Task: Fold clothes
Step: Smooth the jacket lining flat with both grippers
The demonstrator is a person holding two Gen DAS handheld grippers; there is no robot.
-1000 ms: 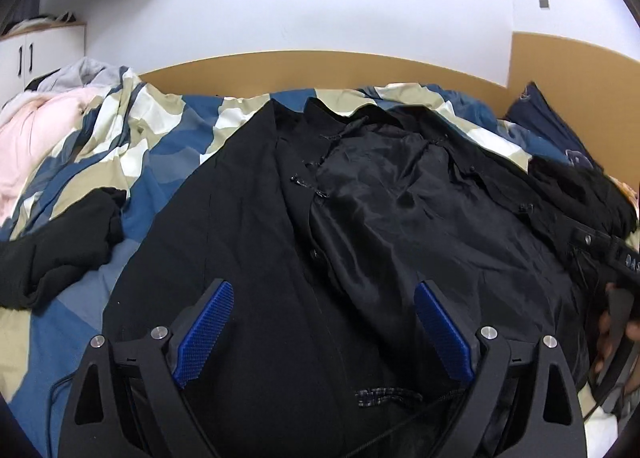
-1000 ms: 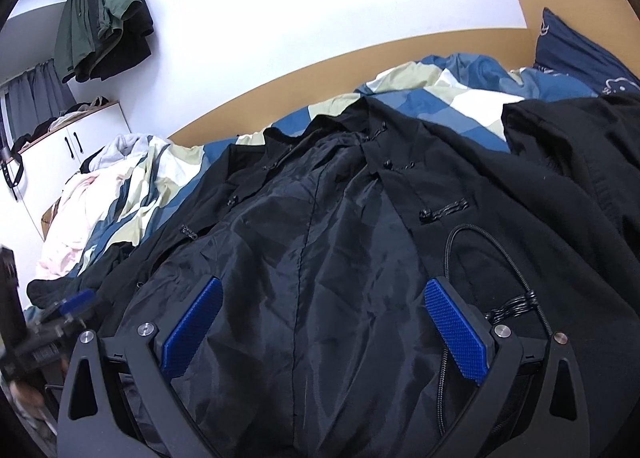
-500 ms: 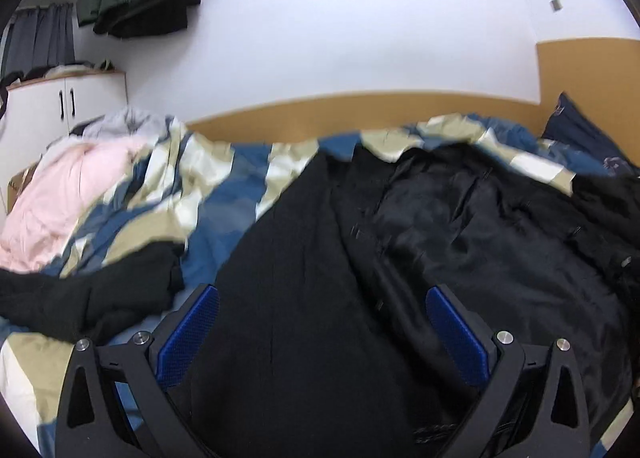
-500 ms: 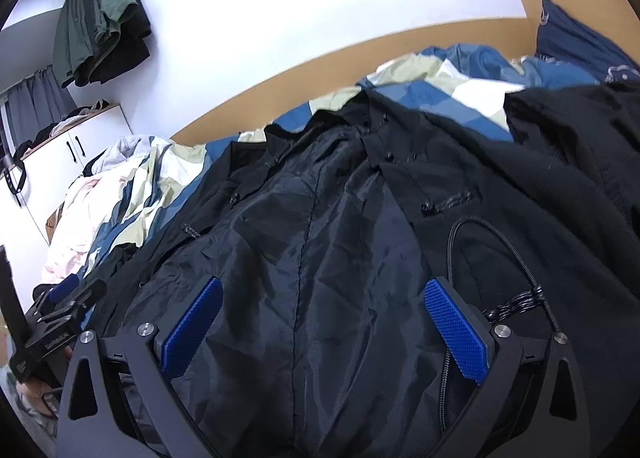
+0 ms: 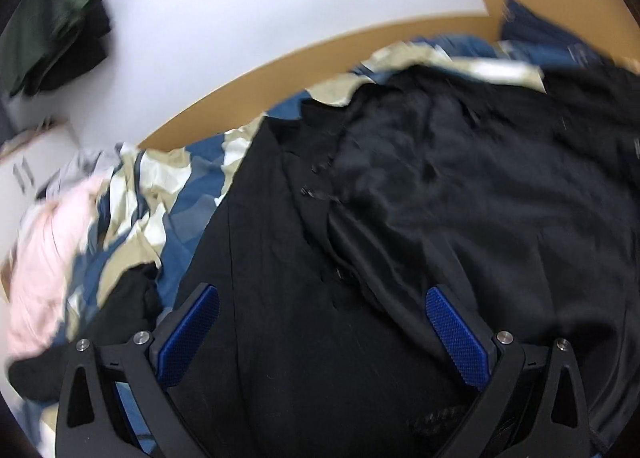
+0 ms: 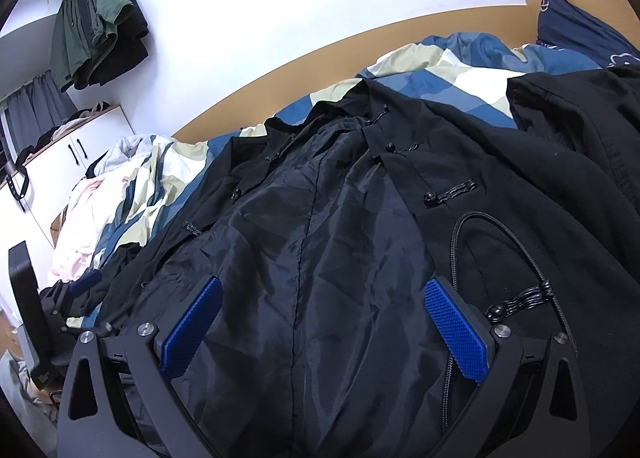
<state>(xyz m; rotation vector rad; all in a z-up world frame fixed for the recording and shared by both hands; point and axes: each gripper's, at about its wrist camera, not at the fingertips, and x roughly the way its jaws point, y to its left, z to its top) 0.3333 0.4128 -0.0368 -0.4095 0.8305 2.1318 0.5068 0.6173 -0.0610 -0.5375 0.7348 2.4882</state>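
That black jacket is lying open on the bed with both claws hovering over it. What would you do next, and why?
Probably lower the left gripper and close it on the near left front panel of the black jacket, ready to fold it inward. Both it and the right gripper stand wide open, gripping nothing, and the jacket lies spread with its shiny lining exposed on the checked quilt.

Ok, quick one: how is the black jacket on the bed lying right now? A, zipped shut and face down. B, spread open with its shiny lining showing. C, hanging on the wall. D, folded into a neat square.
B: the black jacket lies spread open on the bed, its shiny lining facing up between the front panels with their knot buttons.
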